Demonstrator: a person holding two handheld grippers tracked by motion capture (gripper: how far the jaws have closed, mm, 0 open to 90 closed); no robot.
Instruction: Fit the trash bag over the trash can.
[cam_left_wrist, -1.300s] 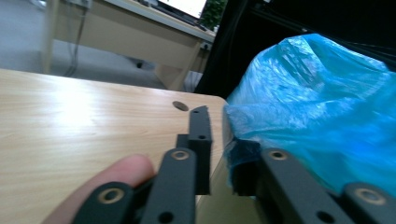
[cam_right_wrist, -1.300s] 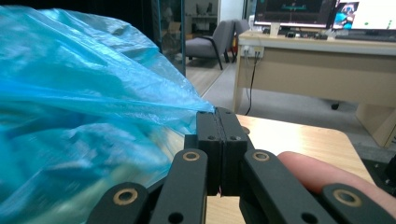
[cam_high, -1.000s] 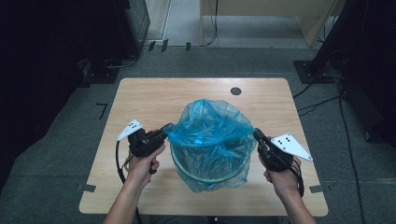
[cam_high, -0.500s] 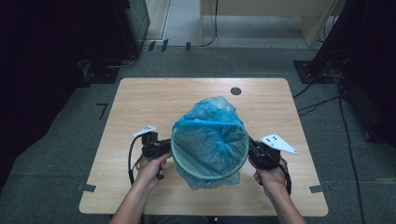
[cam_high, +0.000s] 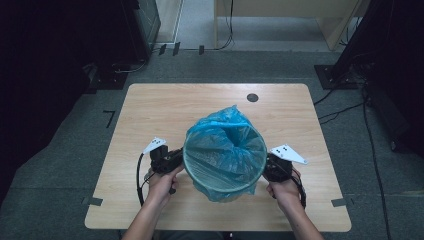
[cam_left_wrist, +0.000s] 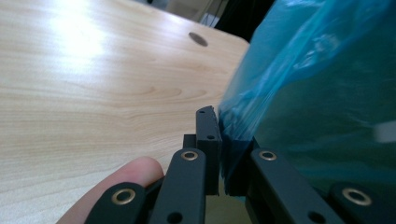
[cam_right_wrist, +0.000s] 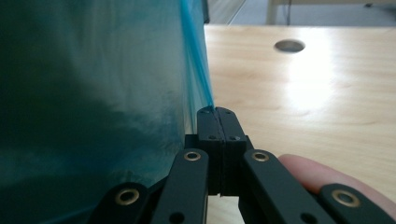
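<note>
I hold the blue bag (cam_high: 225, 150) pinched on both sides: left gripper (cam_high: 172, 161) and right gripper (cam_high: 270, 167) each clamp its film, stretching the mouth over the bin (cam_high: 200, 170) near the table's (cam_high: 150, 110) front edge, probably to seat the liner.
</note>
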